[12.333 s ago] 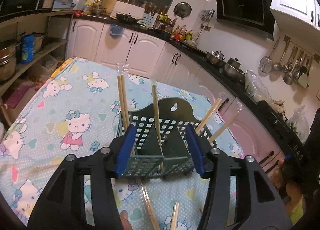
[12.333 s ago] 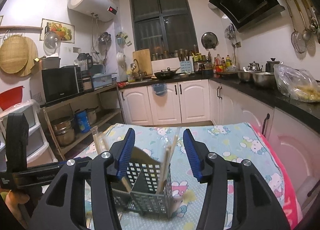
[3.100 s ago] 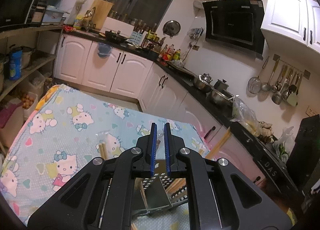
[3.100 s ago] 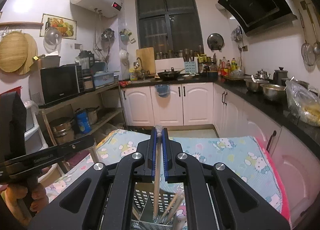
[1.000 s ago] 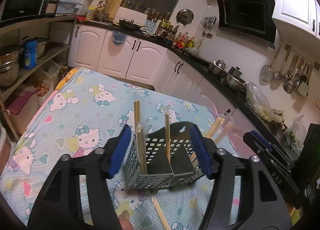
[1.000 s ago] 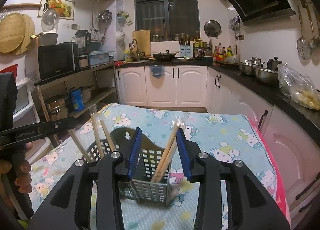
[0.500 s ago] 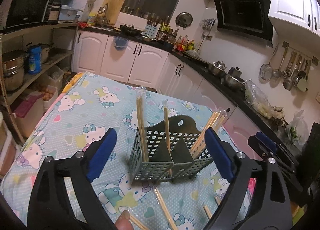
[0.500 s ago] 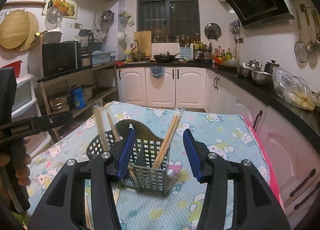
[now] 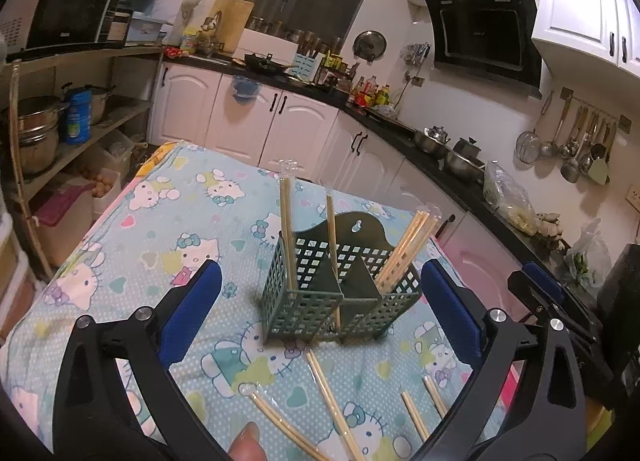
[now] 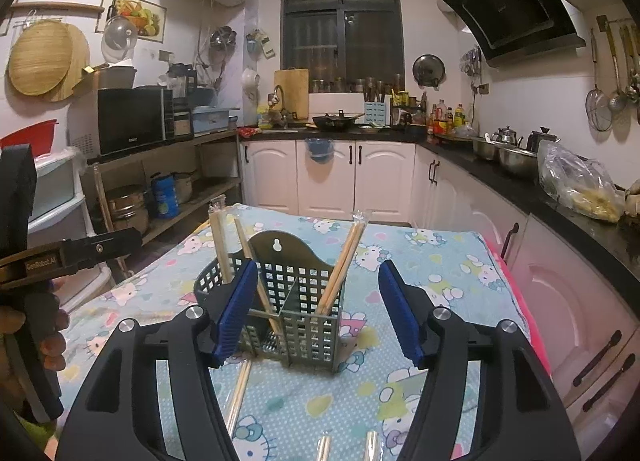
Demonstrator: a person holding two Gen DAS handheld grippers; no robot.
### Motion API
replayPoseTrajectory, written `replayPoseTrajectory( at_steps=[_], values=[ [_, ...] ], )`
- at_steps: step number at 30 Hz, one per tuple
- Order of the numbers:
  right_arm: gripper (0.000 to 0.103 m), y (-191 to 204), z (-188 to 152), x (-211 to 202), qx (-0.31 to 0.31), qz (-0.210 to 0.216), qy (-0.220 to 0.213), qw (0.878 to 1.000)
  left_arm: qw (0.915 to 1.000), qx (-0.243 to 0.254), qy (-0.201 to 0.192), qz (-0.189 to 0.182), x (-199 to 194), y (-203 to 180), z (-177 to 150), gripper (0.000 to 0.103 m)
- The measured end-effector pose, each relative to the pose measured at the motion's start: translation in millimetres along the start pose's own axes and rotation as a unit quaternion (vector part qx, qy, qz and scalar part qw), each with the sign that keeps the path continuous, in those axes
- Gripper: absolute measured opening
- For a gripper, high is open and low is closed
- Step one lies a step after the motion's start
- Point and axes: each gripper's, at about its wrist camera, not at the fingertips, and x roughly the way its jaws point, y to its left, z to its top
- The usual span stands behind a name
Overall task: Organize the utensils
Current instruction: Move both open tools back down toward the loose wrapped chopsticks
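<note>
A green mesh utensil holder (image 9: 340, 281) (image 10: 296, 301) stands upright on the table. Wrapped wooden chopsticks lean in its left compartment (image 9: 286, 229) and its right one (image 9: 404, 249) (image 10: 340, 269). More wrapped chopsticks (image 9: 332, 401) (image 10: 238, 393) lie loose on the cloth in front of it. My left gripper (image 9: 322, 317) hangs short of the holder, its jaws still opening very wide and clear of everything. My right gripper (image 10: 318, 311) faces the holder from the other side. Its jaws are opening too, and its pads press on nothing.
A cartoon-cat tablecloth (image 9: 160, 221) covers the table. Open shelves with pots (image 9: 36, 133) stand to the left, and white cabinets under a dark counter (image 10: 560, 197) run along the right. A hand (image 10: 48, 341) holds the left gripper's handle.
Both grippers have drawn back from the holder, which now looks smaller and farther off. Both pairs of jaws have spread wider. The chopstick that the right gripper held earlier is no longer in it.
</note>
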Motion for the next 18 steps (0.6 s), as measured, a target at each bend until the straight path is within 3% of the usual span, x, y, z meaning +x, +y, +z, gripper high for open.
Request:
replayPoseTrajectory(
  at_steps=[18],
  values=[
    [0.061,-1,-33,-36,-0.008,-0.004,0.026,1.000,0.9996,-0.005,0.026,0.005,-16,3,-38,0.091]
  ],
)
